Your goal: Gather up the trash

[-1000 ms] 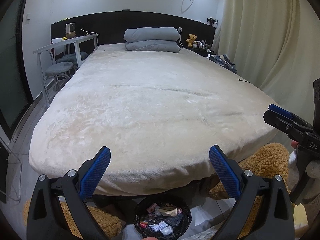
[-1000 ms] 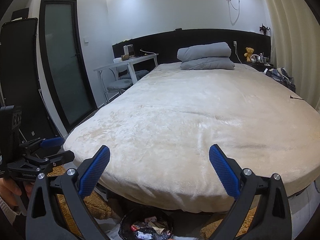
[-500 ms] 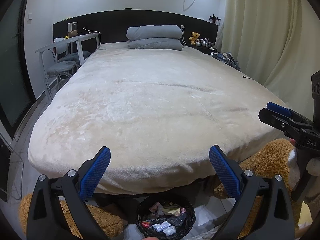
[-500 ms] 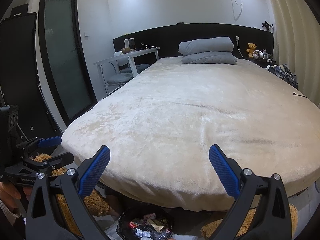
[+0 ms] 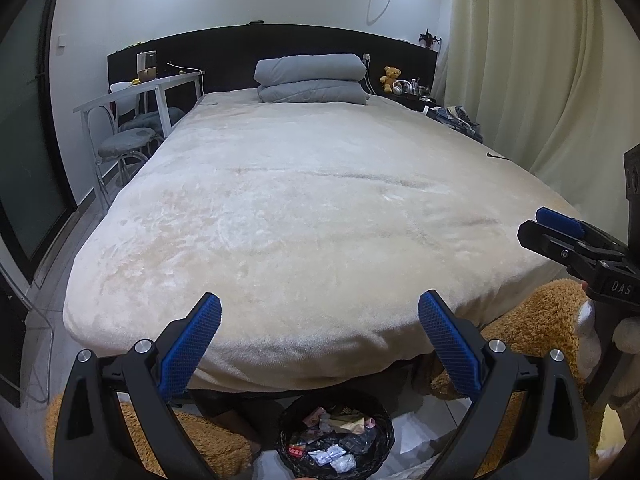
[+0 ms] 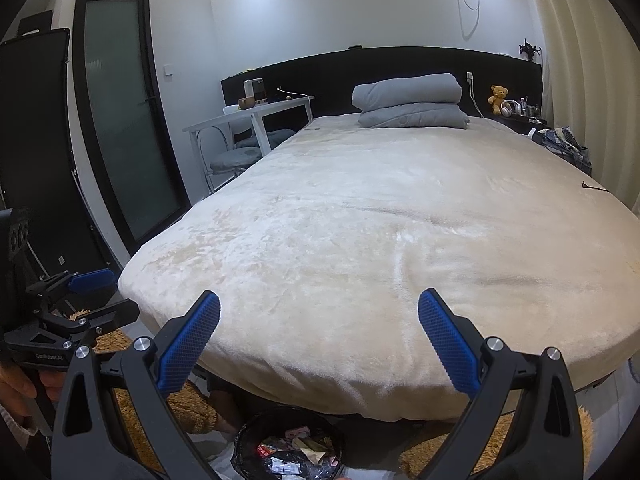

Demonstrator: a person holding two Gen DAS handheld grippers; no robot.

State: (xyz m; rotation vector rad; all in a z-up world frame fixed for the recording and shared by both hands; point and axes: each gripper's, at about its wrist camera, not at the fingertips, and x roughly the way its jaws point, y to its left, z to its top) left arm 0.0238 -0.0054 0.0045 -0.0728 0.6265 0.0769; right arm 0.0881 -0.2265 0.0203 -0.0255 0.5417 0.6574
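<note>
My left gripper point(image 5: 319, 326) and right gripper point(image 6: 319, 324): matt black plastic arms, blue pads point(image 5: 191, 344) with rough knurled rubbery texture, shiny metal bolts. Bed blanket point(image 5: 312, 216) is cream plush fleece, soft nap, slight sheen. Folded grey duvet point(image 5: 312, 80) is matt cloth. Trash bin point(image 5: 336, 436) has a glossy black plastic liner; inside, crinkled shiny foil and paper wrappers point(image 5: 332, 440). Brown furry rug point(image 5: 532, 324), shaggy. Floor point(image 6: 616, 404) glossy tile. Door point(image 6: 128, 132) frosted glass, black frame. Curtain point(image 5: 532, 60) matt cream cloth. Headboard point(image 6: 400, 68) matt black.
</note>
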